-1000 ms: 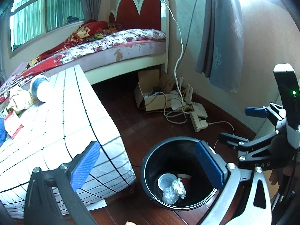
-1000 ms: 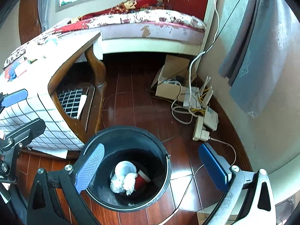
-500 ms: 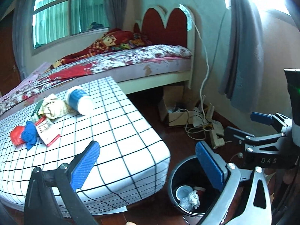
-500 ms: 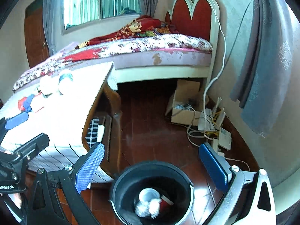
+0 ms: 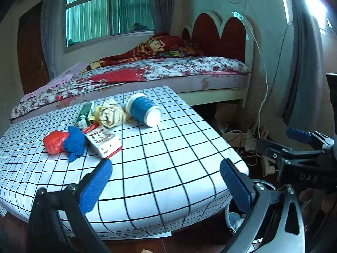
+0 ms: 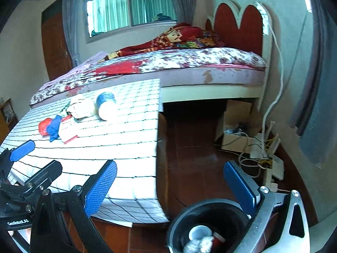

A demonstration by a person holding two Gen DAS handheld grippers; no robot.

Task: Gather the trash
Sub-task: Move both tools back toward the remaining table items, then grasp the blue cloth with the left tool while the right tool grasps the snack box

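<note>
Gaping wide, apparently empty, both hand-held grippers (image 5: 166, 185) (image 6: 170, 186) hover.

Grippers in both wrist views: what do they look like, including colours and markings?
Both are alike: the left gripper and right gripper have black and silver-grey metal frames with bolts and blue textured finger pads. The right's body reads "DAS" in the left view; the left's carries a white label.
</note>
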